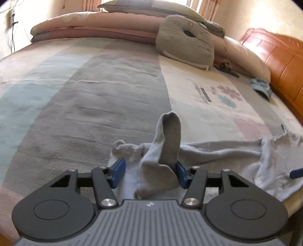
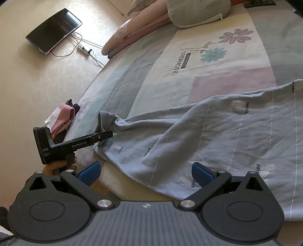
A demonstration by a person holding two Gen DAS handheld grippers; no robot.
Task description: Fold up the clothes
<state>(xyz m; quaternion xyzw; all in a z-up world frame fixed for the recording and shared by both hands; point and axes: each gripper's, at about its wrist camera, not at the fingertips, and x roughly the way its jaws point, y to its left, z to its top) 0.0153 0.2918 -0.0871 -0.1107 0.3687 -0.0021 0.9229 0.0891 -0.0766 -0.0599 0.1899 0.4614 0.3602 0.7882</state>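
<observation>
A patchwork bedspread covers the bed; the pale blue garment lies crumpled at its near edge. The left gripper is half closed around a grey cuff — pad contact cannot be confirmed, so slippage is possible. The right gripper is held wide, empty; the garment's far end is cut off.

A bedroom in a home. A wide bed carries a patchwork sheet printed with flowers; folded pink quilts and a grey cushion lie along its far edge, beneath curtains. A padded orange-brown headboard borders one side. A flat television and a power strip hang on the cream wall.
</observation>
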